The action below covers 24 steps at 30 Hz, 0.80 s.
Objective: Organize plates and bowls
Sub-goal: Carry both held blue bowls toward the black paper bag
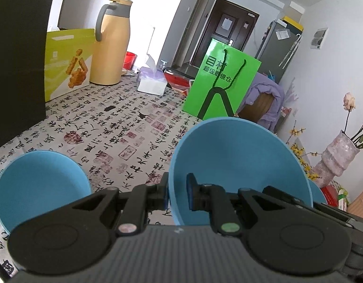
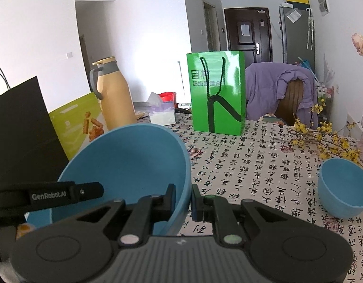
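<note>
Blue plastic throughout. Left wrist view: left gripper (image 1: 177, 194) is clamped on the big bowl (image 1: 238, 165) at its 9 o'clock rim; a second bowl (image 1: 40, 186) sits on the tablecloth (image 1: 134, 127) at 8 o'clock. Bowl is tipped, mouth facing the camera; round, so no long axis. Right wrist view: right gripper (image 2: 183, 200) pinches the opposite rim at 3 o'clock; a small bowl (image 2: 341, 188) stands upright, well apart. Judgement: move both hands together, level the bowl before lowering.
</note>
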Motion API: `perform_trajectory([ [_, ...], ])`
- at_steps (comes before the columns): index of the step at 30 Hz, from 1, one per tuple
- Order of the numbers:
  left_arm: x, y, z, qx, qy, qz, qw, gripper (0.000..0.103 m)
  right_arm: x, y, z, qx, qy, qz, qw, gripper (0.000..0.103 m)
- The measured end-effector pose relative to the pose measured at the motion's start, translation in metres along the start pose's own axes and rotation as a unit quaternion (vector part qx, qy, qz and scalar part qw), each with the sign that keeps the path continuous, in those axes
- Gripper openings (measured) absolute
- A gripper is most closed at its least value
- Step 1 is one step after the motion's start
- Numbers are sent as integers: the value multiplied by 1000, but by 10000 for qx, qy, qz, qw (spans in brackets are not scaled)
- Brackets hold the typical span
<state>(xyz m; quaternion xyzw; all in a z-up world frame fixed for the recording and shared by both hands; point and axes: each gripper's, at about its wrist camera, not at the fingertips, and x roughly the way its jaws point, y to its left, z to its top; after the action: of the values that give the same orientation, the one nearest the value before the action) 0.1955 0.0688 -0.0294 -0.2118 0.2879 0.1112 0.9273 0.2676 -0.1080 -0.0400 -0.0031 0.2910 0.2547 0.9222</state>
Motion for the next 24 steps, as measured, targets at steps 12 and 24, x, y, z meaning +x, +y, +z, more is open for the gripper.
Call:
perform_trajectory([
  [12,-14,19,4,-96,-93,33,9999,14,-2,23,1,-112,-28,87,9999,13],
  [24,-23,42,8,-187,-152,111,9996,14,3,47,-1,-171,15,195,9997,13],
])
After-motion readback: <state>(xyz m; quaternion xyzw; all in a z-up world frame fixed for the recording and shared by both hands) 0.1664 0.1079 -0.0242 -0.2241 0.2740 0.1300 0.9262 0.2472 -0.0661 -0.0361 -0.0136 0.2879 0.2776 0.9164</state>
